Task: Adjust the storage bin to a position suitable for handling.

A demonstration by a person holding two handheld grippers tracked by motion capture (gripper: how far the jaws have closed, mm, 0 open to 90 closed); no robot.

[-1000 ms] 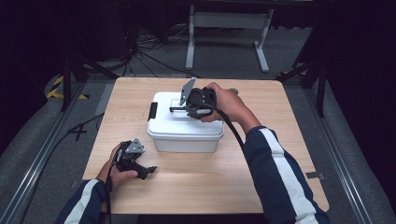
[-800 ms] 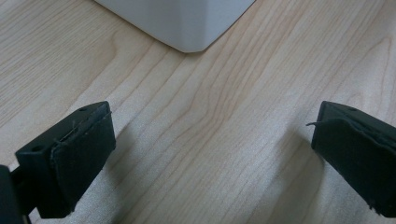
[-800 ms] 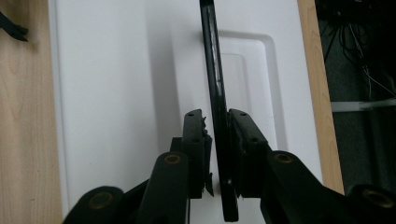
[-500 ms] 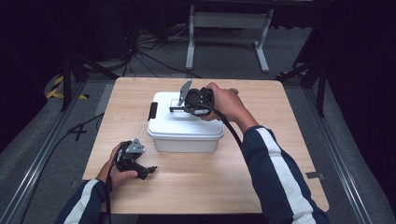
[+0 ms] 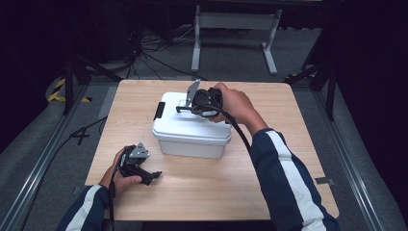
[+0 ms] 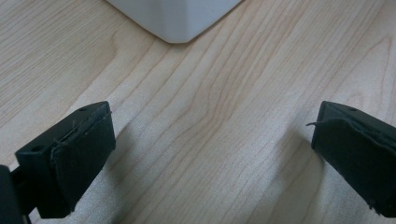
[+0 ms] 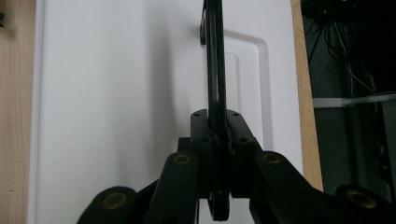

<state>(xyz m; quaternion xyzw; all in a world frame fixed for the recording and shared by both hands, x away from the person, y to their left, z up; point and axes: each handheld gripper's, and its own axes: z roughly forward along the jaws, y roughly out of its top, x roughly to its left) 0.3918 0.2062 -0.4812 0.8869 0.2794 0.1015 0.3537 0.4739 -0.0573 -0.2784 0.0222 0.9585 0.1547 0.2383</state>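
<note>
High view: the white lidded plastic box (image 5: 191, 126) sits mid-table; the right gripper (image 5: 185, 109) is over its lid, the left gripper (image 5: 153, 175) near its front-left corner.

Left gripper view: jaws wide open, empty, box corner beyond.

Right gripper view: jaws just closed, clamping the box's thin black handle (image 7: 215, 65) upright.

Your only obstacle is the white box (image 5: 190, 130) mid-worktop (image 5: 269, 178); bare wood lies open all around it.

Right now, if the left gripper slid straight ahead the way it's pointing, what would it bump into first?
Probably the white box. The left gripper, jaws open, lies low over the wooden table, and the box's rounded corner sits ahead, slightly left of centre. It might only graze it; depth is hard to judge.
</note>
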